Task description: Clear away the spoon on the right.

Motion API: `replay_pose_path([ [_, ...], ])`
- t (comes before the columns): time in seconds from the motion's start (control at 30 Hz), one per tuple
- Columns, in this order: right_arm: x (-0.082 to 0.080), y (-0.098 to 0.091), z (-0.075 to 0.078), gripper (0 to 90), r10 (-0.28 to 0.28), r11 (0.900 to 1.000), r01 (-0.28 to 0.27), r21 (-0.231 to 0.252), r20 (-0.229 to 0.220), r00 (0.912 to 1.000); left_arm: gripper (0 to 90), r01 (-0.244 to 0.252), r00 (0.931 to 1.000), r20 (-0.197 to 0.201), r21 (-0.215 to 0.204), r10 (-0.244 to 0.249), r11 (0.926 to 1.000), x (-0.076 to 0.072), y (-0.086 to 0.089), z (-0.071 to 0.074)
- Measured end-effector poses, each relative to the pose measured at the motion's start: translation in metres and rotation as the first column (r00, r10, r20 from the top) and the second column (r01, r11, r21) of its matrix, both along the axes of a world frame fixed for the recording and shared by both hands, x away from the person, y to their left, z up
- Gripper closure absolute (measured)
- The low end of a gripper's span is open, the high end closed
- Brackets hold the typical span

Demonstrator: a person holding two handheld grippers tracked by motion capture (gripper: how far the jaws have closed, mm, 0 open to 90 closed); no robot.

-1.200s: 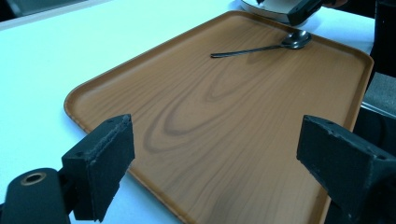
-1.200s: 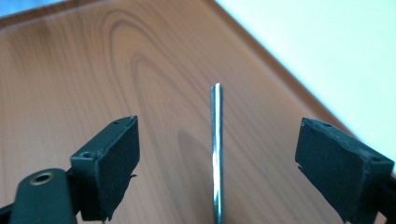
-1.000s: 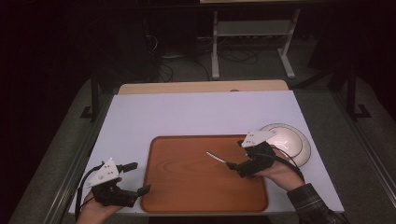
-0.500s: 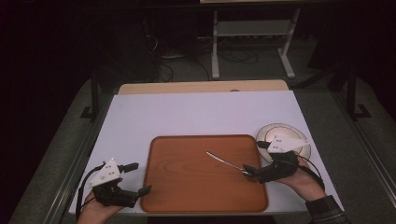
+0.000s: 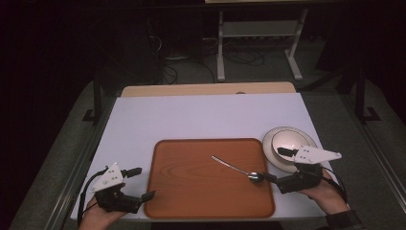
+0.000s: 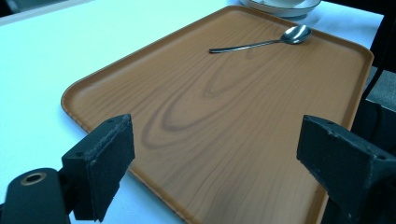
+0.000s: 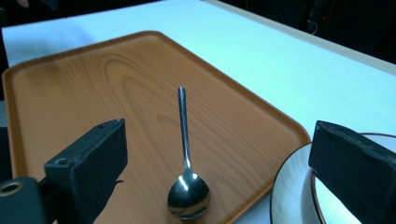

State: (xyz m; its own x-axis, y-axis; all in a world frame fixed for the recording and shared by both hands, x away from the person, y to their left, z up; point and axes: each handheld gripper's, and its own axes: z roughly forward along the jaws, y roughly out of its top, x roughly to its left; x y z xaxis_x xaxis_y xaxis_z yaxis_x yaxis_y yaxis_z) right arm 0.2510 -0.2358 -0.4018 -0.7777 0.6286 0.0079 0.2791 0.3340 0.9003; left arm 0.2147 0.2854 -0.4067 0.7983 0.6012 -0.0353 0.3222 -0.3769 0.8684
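a dim room seen from above. a pale lavender-white table top (image 5: 206,117) fills the centre, with a light wooden strip (image 5: 206,89) along its far edge at 12 o'clock. grey carpeted floor (image 5: 371,158) surrounds it. a white metal stand (image 5: 258,33) and tangled dark cables (image 5: 177,62) sit behind, in deep shadow.

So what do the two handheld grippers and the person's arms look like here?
Both are black handheld tools. The left gripper and right gripper each carry a pale grey three-cornered plate on top and end in two blocky black jaws with rough, foam-like pads. A black cable loops from the left one. A dark sleeve cuff shows at the right wrist.
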Motion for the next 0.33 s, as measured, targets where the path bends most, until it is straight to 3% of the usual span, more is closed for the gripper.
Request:
replay_pose_path([
  [0.33, -0.0044, -0.0087, -0.0012, 3.8, -0.004, 0.9997, 0.004, 0.023, 0.004, 1.0, 10.9, -0.002, 1.0, 0.002, 0.006, 0.002, 1.0, 0.0001, -0.0008, -0.0001],
])
